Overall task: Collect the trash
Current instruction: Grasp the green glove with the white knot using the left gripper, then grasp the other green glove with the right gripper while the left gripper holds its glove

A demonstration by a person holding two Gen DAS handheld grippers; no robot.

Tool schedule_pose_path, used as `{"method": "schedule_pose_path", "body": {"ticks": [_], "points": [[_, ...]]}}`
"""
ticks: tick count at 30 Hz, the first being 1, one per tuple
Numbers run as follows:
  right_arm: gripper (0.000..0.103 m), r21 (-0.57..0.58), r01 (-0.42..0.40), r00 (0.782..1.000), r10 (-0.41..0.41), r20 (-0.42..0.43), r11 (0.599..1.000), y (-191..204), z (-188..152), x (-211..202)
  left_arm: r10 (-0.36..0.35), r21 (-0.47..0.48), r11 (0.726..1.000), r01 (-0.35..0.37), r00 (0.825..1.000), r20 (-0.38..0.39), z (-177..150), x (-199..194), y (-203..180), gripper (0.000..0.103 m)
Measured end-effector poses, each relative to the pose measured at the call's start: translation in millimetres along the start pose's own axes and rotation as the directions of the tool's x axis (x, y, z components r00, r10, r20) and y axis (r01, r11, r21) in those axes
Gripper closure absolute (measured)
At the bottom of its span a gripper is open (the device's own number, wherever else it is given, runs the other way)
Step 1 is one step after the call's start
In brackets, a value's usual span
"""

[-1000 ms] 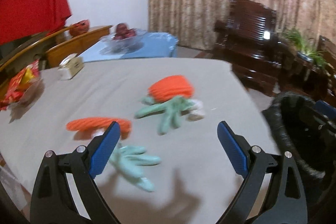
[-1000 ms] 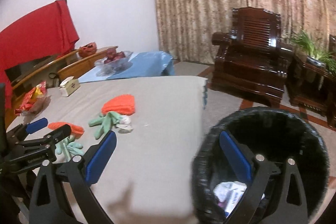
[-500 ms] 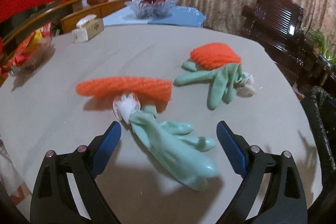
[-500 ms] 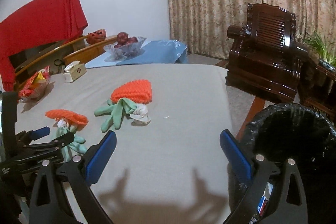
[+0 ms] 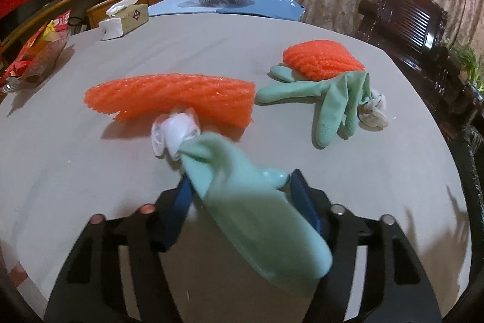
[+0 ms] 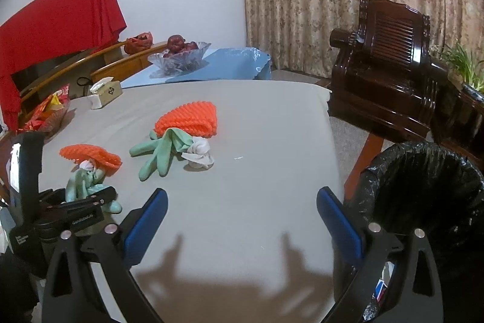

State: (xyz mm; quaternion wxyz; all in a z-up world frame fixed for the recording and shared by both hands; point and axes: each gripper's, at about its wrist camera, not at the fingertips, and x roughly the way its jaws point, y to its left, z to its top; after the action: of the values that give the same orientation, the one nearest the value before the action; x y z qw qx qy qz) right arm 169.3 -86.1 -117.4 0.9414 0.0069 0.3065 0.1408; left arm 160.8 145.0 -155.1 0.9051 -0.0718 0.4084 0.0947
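- Left wrist view: the left gripper point(image 5: 239, 186) has its blue jaws closing around the near green glove point(image 5: 254, 208), which lies between them; whether the pads already press the rubber I cannot tell, so I judge the grip not yet made.
- To do this well, I would let the jaws close fully on the thick bunched middle of the glove before lifting, as a thin fold could slip out.
- The white wad point(image 5: 175, 135) at the glove's cuff, at 12 o'clock from the jaws, touches the near orange foam net point(image 5: 172, 99); lifting slowly should show whether they come along or stay.
- A second green glove point(image 5: 326, 99) with its own orange net point(image 5: 320, 59) lies at 2 o'clock on the grey table point(image 5: 90, 171).
- Hard to read: the glove's near end is blurred and covers the right pad, and the bin shows only as a dark edge at 3 o'clock.
- Right wrist view: the right gripper point(image 6: 242, 220) hangs over bare table with its jaws wide apart, nothing between them.
- The black-lined bin point(image 6: 423, 189) stands off the table edge at 3 o'clock, the place for the glove, I judge.
- The left gripper sits at 9 o'clock with the glove at its tip, too small to judge contact; the bin's contents are mostly hidden behind the right finger.
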Motion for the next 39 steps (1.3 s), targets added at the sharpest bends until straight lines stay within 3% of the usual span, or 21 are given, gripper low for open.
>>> {"method": "schedule_pose_path", "body": {"ticks": [3, 6, 9, 15, 22, 28, 39], "points": [[0.006, -0.001, -0.003, 1.000, 0.003, -0.002, 1.000, 1, 0, 2, -0.005, 0.012, 1.000, 0.005, 1.000, 0.019, 1, -6, -3, 0.058], [0.006, -0.005, -0.007, 1.000, 0.007, -0.005, 1.000, 2, 0, 2, -0.018, 0.014, 1.000, 0.018, 0.999, 0.033, 3, -13, -6, 0.080], [0.006, -0.010, -0.011, 1.000, 0.011, -0.004, 1.000, 4, 1, 2, -0.065, 0.001, 0.998, 0.065, 0.997, 0.030, 5, -21, -4, 0.089], [0.006, -0.014, -0.017, 1.000, 0.017, 0.001, 1.000, 7, 2, 0, -0.140, 0.005, 0.990, 0.140, 0.988, 0.058, 8, -46, -7, 0.092], [0.006, -0.006, -0.019, 1.000, 0.019, 0.013, 1.000, 6, 7, -1, -0.262, -0.037, 0.963, 0.266, 0.961, 0.087, 18, -67, -10, 0.092], [0.006, -0.005, -0.018, 1.000, 0.018, 0.015, 1.000, 6, 11, 1, -0.229, -0.065, 0.969, 0.236, 0.968, 0.105, 28, -63, -3, 0.092], [0.006, -0.001, -0.041, 0.999, 0.041, 0.010, 0.999, 19, 27, 31, -0.147, -0.036, 0.988, 0.153, 0.981, 0.128, 36, -50, 8, 0.092]]}}
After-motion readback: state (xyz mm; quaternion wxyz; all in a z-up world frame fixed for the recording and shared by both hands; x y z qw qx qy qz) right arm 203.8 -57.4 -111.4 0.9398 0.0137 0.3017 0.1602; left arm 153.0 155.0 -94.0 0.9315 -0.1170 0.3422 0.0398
